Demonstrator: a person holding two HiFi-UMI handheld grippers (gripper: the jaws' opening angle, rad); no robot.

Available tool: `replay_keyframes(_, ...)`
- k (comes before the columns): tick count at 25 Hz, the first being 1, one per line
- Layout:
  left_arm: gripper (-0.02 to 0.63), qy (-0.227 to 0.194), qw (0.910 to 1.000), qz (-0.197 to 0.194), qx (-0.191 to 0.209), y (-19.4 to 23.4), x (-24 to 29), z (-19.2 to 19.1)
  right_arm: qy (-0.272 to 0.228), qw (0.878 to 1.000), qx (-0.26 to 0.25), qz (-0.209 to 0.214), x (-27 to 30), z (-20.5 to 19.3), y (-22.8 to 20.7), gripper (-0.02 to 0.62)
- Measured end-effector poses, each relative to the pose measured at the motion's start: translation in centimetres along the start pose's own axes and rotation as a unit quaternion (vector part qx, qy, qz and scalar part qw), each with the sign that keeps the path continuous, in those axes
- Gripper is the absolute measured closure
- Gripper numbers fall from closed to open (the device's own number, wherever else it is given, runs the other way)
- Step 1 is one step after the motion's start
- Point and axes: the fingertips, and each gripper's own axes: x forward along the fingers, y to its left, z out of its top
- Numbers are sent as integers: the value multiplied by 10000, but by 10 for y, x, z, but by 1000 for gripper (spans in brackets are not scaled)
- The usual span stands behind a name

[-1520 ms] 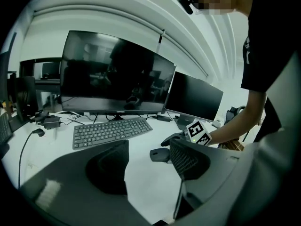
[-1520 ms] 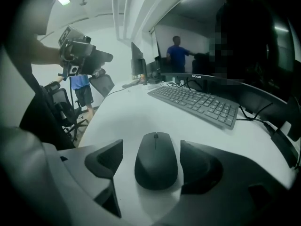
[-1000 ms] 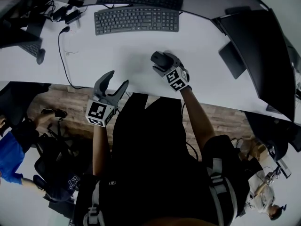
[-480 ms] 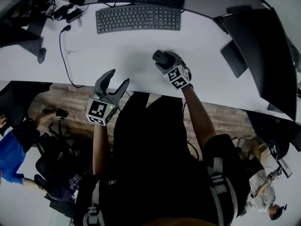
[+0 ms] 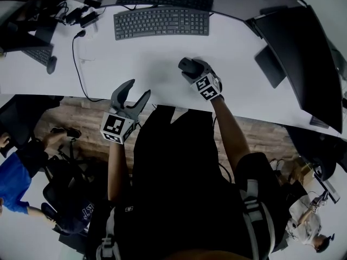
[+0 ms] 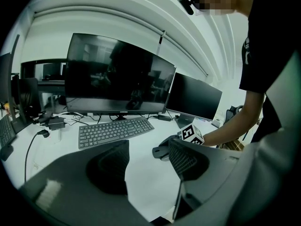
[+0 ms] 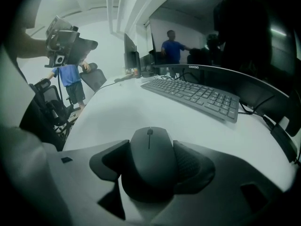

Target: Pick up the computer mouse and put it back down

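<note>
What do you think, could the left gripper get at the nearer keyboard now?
Probably yes: the left gripper is open and empty, only bare desk lies between it and the keyboard, and the right gripper, on the mouse, is aside.

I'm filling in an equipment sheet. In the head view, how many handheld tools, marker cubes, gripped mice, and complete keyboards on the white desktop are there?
Tools: 2, the left tool and the right tool
Marker cubes: 2
Mouse: 1, gripped by the right tool
Keyboard: 1
Total: 6
</note>
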Motion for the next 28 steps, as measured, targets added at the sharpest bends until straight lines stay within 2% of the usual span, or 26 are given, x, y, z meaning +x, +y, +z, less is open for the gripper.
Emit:
replay_keyframes(10,354,-115,9998,-87,111,4,-11,6,-100,9999,80,-31,-7,5,7,304)
replay_keyframes(28,358,-633,9954,-547,458,9,-12,44,-658,9966,-70,-484,-80,91,16,304)
